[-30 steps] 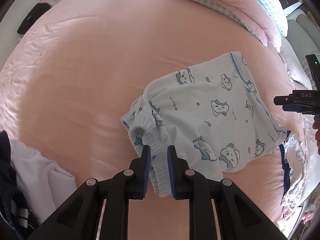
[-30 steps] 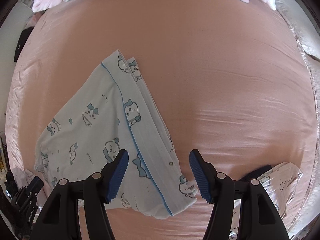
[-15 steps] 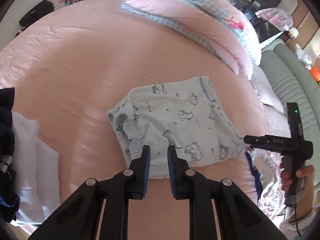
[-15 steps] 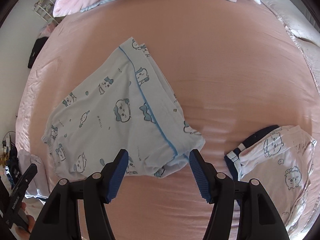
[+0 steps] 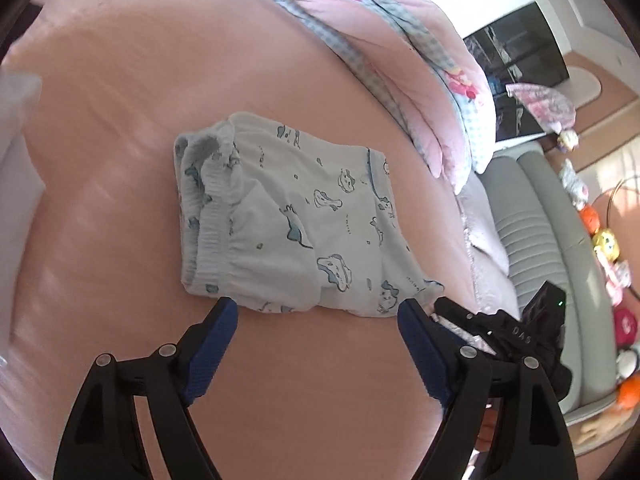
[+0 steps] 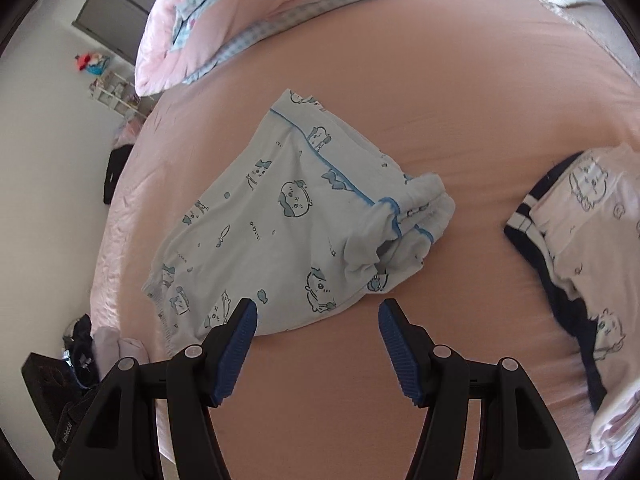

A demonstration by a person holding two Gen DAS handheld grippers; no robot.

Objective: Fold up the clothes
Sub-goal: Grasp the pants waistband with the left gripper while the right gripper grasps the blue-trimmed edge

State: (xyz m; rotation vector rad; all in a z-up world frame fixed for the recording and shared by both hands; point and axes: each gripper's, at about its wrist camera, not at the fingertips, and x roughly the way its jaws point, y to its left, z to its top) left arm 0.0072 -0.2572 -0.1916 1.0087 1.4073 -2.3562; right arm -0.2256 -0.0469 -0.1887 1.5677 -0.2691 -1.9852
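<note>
Pale blue shorts (image 5: 288, 220) with little cartoon animals lie folded on the pink sheet (image 5: 120, 120), just beyond the tips of both pairs of my jaws. My left gripper (image 5: 318, 312) tilts down toward the bed, its jaws opening wide with nothing between them; the blue pads (image 5: 212, 344) stand either side of the near edge of the shorts without touching the cloth. From that side the gathered waistband sits ahead and to the left of my left jaws, the leg ends ahead and to the right.

My right gripper (image 6: 316, 316) points more steeply down at the same garment, jaws spread apart and empty over bare sheet, the near hem of the shorts just ahead of the left pad (image 6: 236, 344). From here the waistband is far left and the bunched leg openings with their blue piping lie ahead, a little right of centre.

Right of my right jaws, well apart from the shorts, lies a white printed top (image 6: 592, 240) with dark blue trim. Beyond the shorts a pink quilt (image 5: 400, 52) is heaped at the far edge of the bed. In the left view my right gripper shows as a black shape behind the right finger
</note>
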